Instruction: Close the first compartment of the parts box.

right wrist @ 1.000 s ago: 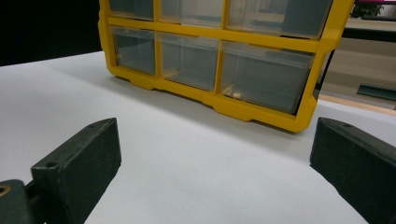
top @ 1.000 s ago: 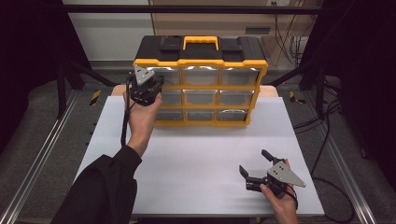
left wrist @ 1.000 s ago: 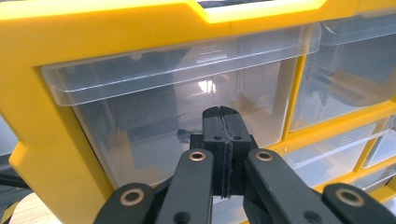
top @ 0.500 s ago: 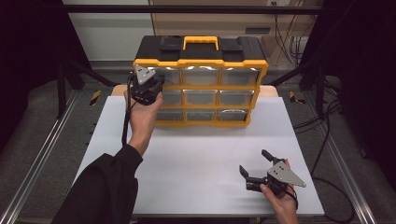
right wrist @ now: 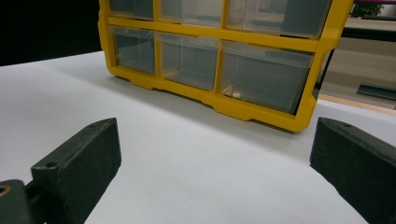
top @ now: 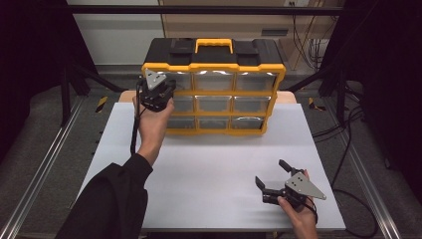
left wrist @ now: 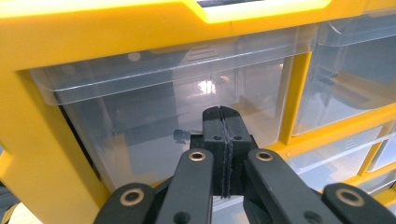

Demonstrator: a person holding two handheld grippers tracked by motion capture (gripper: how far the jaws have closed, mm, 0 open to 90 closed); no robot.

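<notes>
Nearest the person, well short of the organizer (top: 214,87), the right claw (top: 272,175) rests low over the white desk (top: 209,169) with its jaws spread wide and nothing between them; its own view looks across bare desk toward the organizer's bottom row. Farther on, at the organizer's left column, the left claw (left wrist: 223,122) has its jaws pressed together, tips right at the front of a clear drawer (left wrist: 177,112). I cannot tell whether they pinch a lip of that drawer or merely touch its face; nothing visible sits between the tips.

Risk, as I judge it: if the tips hold no real edge, a pull would slip off the smooth plastic and the drawer would stay put. If they do hold, a pull off the drawer's line could jam it in the yellow frame or drag the whole organizer forward, since the right claw is far off and not bracing it.

At the far edge of the desk the organizer stands upright: a yellow frame, black top with a yellow handle (top: 213,45), and three rows of three see-through drawers. All look pushed in. The drawer at the left claw is glossy with glare, and its contents are hard to make out
</notes>
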